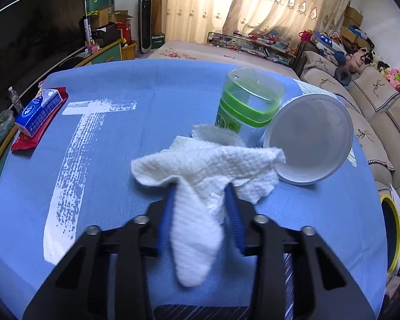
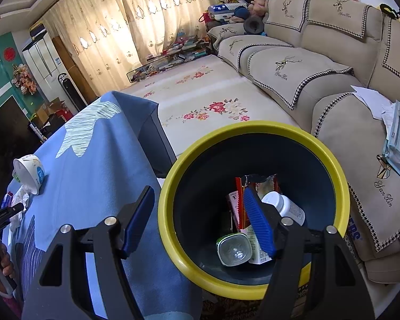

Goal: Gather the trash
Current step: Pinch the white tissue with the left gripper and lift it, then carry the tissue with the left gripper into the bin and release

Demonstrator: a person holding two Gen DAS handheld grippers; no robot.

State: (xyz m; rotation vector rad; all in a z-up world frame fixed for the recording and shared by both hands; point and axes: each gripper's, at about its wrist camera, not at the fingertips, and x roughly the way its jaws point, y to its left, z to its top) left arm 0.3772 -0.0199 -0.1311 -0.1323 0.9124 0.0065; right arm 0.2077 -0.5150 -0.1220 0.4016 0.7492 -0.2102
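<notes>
In the left wrist view my left gripper is shut on a crumpled white paper towel, which hangs between the blue pads above the blue tablecloth. Just beyond lie a tipped white paper cup and a clear green-banded container. In the right wrist view my right gripper is open and empty over the yellow-rimmed trash bin, which holds a white bottle, wrappers and a small clear cup. The left gripper, the towel and the cup show at far left.
A blue tissue pack on a red wrapper lies at the table's left edge. The bin stands on the floor by the table's right side, next to a beige sofa. A floral rug lies beyond.
</notes>
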